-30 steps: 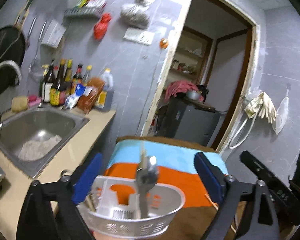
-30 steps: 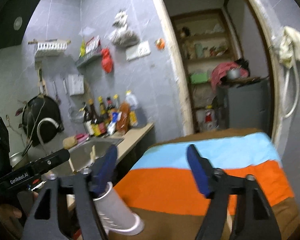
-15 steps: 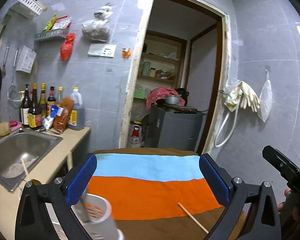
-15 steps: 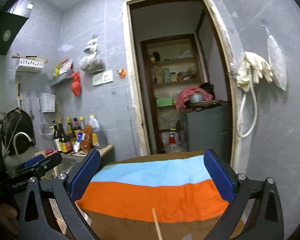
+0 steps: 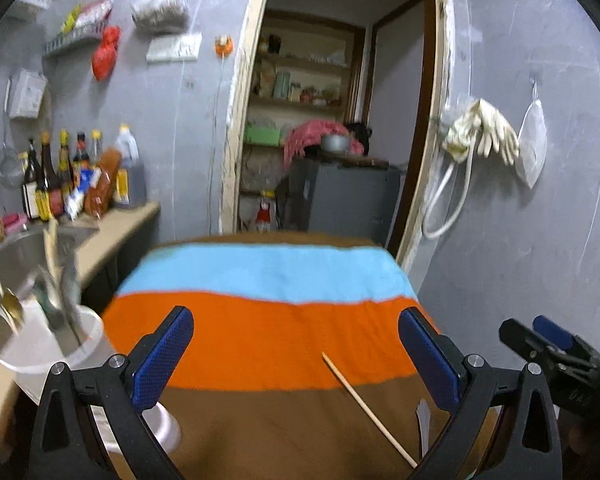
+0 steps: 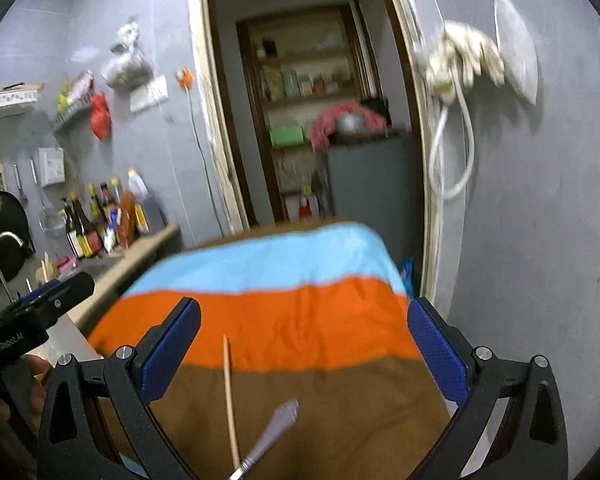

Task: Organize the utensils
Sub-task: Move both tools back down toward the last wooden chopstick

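On the table: a striped cloth (image 5: 260, 336) in blue, orange and brown covers the table.
Left gripper (image 5: 296, 356): fingers wide apart, nothing between them, over the cloth.
Right gripper (image 6: 304, 346): fingers wide apart, gripping nothing.
Chopstick (image 6: 230, 400): lies on the cloth at 6 o'clock in the right wrist view, between the fingers but untouched.
Metal handle (image 6: 272, 434): on the brown stripe, just beside the chopstick at its 4 o'clock.
White holder (image 5: 48, 344): at 8 o'clock in the left wrist view, at the table's edge, with utensils (image 5: 56, 280) standing in it.
Sink (image 5: 20, 256): at 9 o'clock, behind the holder.
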{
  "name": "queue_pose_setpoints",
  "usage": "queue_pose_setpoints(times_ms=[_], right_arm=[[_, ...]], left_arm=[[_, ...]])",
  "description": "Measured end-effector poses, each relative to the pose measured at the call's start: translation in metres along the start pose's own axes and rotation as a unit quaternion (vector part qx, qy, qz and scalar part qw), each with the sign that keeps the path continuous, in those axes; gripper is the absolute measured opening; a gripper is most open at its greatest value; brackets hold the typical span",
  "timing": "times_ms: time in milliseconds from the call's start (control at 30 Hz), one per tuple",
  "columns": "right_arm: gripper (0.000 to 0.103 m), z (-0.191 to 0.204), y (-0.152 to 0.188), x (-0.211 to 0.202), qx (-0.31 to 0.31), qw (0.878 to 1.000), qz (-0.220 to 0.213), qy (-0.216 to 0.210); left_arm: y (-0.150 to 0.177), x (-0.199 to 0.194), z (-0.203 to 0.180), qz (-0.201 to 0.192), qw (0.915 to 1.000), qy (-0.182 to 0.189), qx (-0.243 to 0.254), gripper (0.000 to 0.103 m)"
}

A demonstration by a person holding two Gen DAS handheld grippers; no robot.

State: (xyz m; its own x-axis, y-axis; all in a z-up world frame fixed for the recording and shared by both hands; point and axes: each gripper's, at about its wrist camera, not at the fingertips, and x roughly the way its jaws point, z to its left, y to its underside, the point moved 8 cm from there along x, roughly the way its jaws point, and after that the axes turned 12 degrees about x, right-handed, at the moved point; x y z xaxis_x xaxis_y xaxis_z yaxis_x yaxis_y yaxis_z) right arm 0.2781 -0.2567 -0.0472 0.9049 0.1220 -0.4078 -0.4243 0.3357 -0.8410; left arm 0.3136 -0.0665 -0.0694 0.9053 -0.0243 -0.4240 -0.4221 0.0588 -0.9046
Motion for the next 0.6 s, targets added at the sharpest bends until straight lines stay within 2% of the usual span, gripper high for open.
queue_pose_setpoints(times_ms=[67, 100, 133, 200, 300, 400, 433, 467, 500, 600], right_arm=[[0.100, -0.011, 0.013, 0.014, 0.012, 0.999, 0.032, 0.000], [0.096, -0.015, 0.020, 0.019, 0.016, 0.999, 0.046, -0.002], [0.091, -0.019, 0.027, 0.024, 0.018, 0.998, 0.058, -0.003], [0.067, -0.028, 0.043, 0.036, 0.020, 0.996, 0.090, 0.002], [0.053, -0.035, 0.069, 0.050, 0.027, 0.991, 0.131, 0.000], [0.044, -0.038, 0.091, 0.058, 0.035, 0.986, 0.165, -0.012], [0.040, -0.038, 0.097, 0.059, 0.037, 0.984, 0.173, -0.016], [0.033, -0.038, 0.103, 0.061, 0.041, 0.982, 0.183, -0.024], [0.032, -0.036, 0.108, 0.062, 0.041, 0.980, 0.190, -0.030], [0.032, -0.031, 0.119, 0.064, 0.039, 0.977, 0.208, -0.042]], left_arm=[[0.010, 0.012, -0.003, 0.019, 0.9997, 0.009, -0.012, 0.103], [0.018, 0.019, -0.004, 0.030, 0.9993, 0.011, -0.019, 0.103], [0.021, 0.024, -0.004, 0.037, 0.9990, 0.012, -0.021, 0.103], [0.030, 0.034, -0.007, 0.052, 0.9984, 0.011, -0.021, 0.103], [0.041, 0.049, -0.012, 0.079, 0.9964, 0.023, -0.022, 0.103], [0.050, 0.061, -0.016, 0.100, 0.9939, 0.040, -0.024, 0.101], [0.052, 0.065, -0.017, 0.107, 0.9927, 0.050, -0.027, 0.098], [0.055, 0.069, -0.019, 0.113, 0.9911, 0.062, -0.033, 0.087], [0.058, 0.073, -0.020, 0.119, 0.9894, 0.072, -0.041, 0.079], [0.067, 0.083, -0.024, 0.136, 0.9859, 0.082, -0.050, 0.069]])
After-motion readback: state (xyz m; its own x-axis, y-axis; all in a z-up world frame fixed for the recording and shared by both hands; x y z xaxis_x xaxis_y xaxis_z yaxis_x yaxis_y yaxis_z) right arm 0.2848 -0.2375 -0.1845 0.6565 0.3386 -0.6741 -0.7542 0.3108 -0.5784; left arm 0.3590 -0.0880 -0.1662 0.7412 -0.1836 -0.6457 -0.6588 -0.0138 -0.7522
